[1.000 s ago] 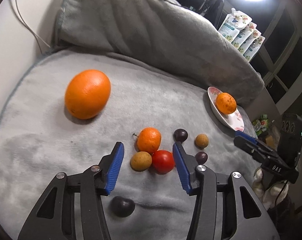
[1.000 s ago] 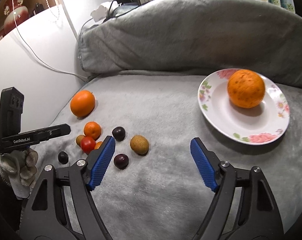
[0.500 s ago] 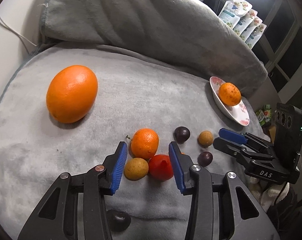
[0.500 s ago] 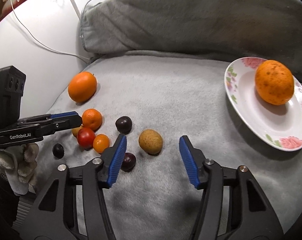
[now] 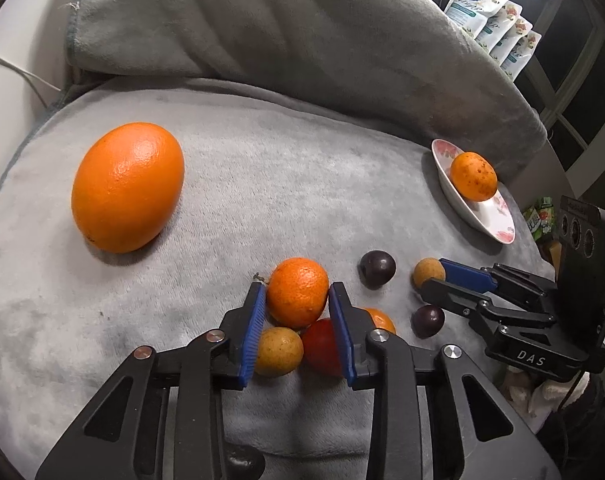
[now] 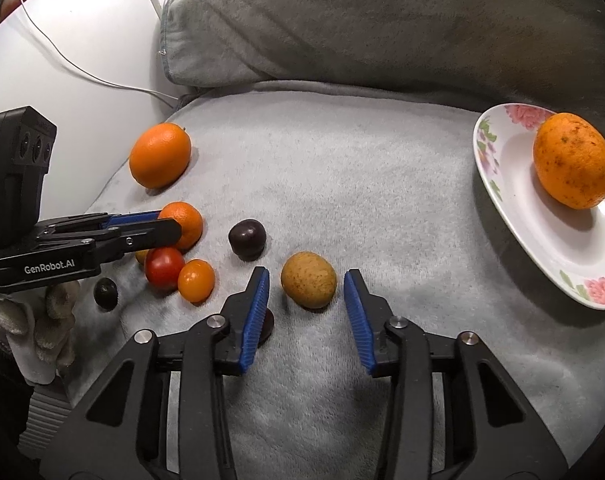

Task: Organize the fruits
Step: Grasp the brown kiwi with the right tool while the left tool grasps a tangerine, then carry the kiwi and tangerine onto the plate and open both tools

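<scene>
My left gripper is closing, and its blue pads touch both sides of a small mandarin on the grey blanket. Under its fingers lie a tan fruit and a red tomato. My right gripper is also closing. A second tan fruit lies between its pads with a gap on each side. A speckled orange sits on the flowered plate at the right. The large orange lies far left.
Dark purple fruits and a small orange tomato lie around the cluster. Another dark fruit sits beside the right gripper's fingers. A grey cushion rises behind the blanket. A gloved hand holds the left gripper.
Both grippers came forward and down onto the fruit and narrowed. The left one's pads now bracket the mandarin. The right one shifted left until the tan fruit lay between its pads.
</scene>
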